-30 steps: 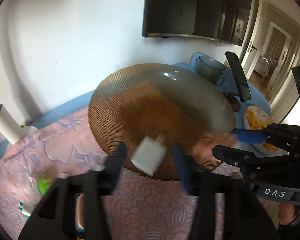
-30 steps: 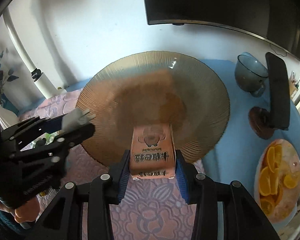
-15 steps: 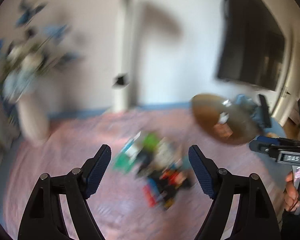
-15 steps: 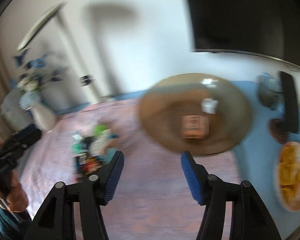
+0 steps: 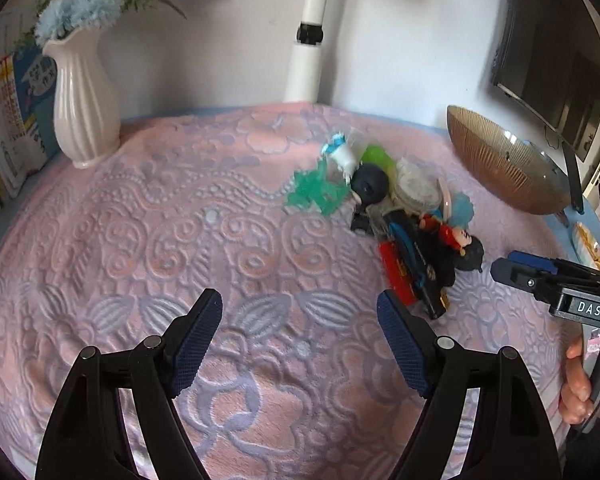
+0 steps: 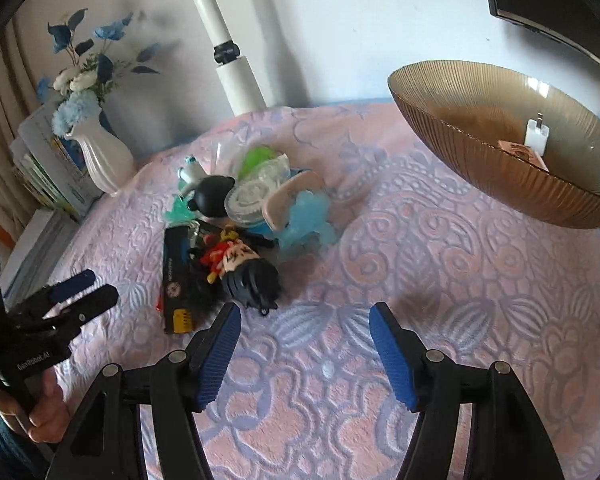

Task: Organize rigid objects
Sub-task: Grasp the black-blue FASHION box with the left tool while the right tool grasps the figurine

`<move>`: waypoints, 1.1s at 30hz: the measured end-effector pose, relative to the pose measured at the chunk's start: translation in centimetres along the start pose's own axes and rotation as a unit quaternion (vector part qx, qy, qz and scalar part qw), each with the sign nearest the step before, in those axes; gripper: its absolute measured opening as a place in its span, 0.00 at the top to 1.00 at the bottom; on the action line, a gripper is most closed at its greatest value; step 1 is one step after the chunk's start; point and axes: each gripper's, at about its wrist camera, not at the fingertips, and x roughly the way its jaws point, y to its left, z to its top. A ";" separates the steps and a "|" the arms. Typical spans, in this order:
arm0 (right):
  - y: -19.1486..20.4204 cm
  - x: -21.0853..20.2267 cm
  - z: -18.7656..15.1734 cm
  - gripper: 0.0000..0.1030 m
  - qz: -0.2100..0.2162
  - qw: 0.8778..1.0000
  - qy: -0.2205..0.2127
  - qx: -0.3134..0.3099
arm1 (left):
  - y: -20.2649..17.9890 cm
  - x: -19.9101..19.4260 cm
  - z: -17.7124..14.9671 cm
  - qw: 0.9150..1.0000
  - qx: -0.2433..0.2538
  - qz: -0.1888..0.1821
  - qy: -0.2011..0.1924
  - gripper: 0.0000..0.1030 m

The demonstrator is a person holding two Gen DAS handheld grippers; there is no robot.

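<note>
Both the left gripper (image 5: 300, 332) and right gripper (image 6: 304, 340) have fingers spread and empty above the pink cloth (image 5: 180, 240), near the toy pile (image 6: 236, 232); charger (image 6: 537, 136) sits in the amber bowl (image 6: 480, 152)

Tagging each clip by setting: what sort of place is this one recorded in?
Most likely a room in a home, perhaps a living room. A wall-mounted television hangs above a table with a pink embossed cloth, a white vase of artificial flowers stands by the wall, and small toys and household bits lie piled beside a brown glass bowl.
</note>
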 end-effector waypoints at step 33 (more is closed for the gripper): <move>1.4 3.5 3.7 0.47 0.148 0.987 0.055 -0.021 | -1.7 1.8 -0.4 0.996 0.009 -0.066 0.065 0.83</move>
